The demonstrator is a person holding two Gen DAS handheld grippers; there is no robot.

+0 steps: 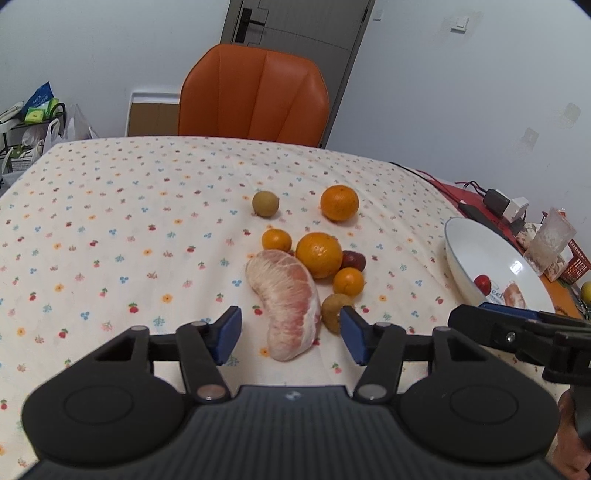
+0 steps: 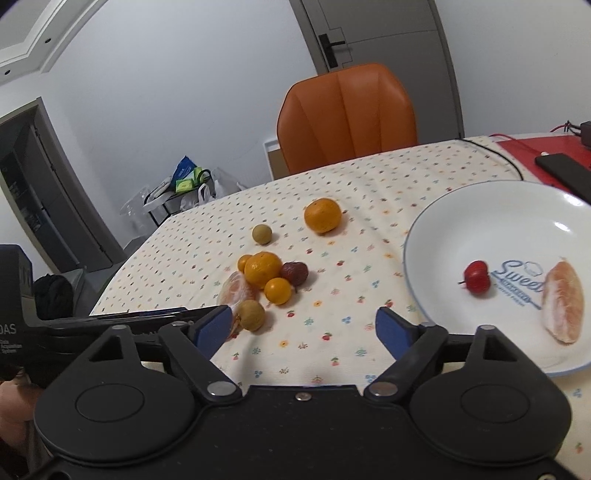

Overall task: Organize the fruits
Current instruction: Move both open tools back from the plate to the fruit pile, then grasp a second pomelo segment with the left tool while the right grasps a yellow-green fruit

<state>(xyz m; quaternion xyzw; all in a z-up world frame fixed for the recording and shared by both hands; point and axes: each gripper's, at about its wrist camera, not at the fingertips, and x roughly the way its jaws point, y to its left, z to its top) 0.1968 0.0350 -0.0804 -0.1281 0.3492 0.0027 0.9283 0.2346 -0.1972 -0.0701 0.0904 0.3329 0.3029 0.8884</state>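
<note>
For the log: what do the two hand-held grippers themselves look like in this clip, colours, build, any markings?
Both match: the left hand-held gripper and right hand-held gripper have matte black bodies with two round side housings, black linkage arms with silver pivot pins, and blue pads on the fingertips. The left one's ribbed centre plate carries a small emblem. White lettering marks its side, seen from the right wrist.

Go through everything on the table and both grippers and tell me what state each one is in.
Left gripper: open, straddling the table pomelo piece.
Right gripper: open, empty.
Pomelo piece on the cloth: peeled, lying flat.
Plate: upright, holding two fruits.
Pomelo piece in the plate: peeled.
Red fruit: whole, in the plate.
Big oranges: unpeeled, on the cloth.
Door: shut.
</note>
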